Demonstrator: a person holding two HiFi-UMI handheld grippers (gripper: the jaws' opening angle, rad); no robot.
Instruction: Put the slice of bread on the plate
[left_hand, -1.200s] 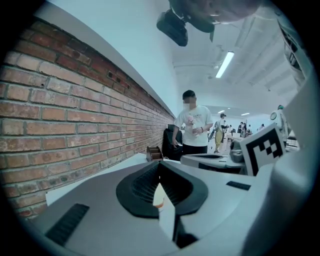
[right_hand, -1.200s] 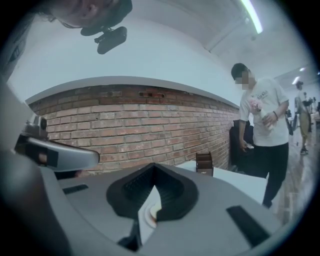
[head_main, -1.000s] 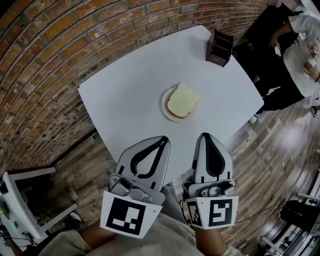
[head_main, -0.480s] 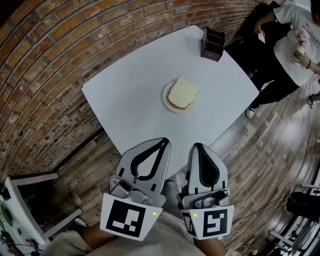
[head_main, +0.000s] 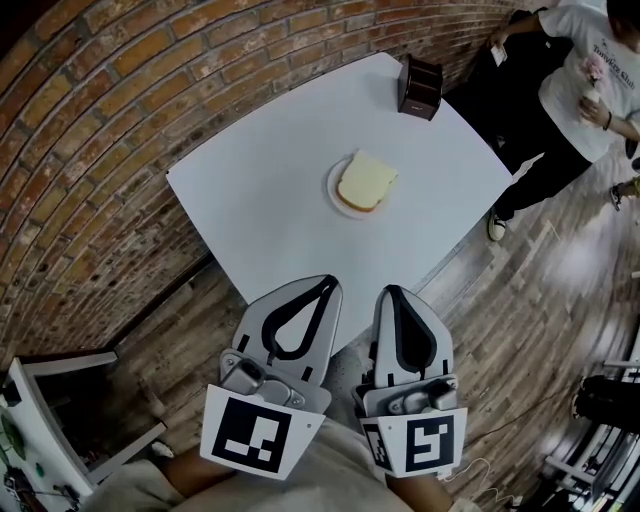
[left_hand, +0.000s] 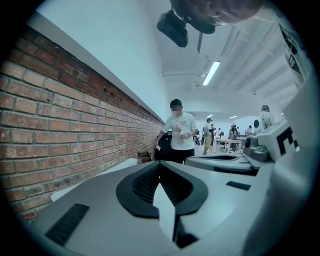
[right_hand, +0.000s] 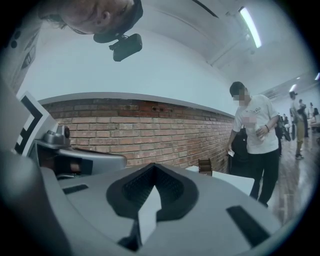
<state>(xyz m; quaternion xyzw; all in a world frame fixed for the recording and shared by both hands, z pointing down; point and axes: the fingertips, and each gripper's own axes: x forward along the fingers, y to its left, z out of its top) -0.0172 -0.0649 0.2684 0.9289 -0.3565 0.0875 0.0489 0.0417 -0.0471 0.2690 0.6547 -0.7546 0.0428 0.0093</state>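
White desk (head_main: 270, 190) with bread slice (head_main: 366, 181) on plate (head_main: 332, 200); near, left hand-held gripper (head_main: 326, 282) and right hand-held gripper (head_main: 391, 292) closed tight, empty.

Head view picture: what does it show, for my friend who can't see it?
A pale slice of bread lies on a small round white plate in the middle of a white square table. At the table's near corner, the left tongs and right tongs are both shut and empty. A dark brown box stands at the far corner.
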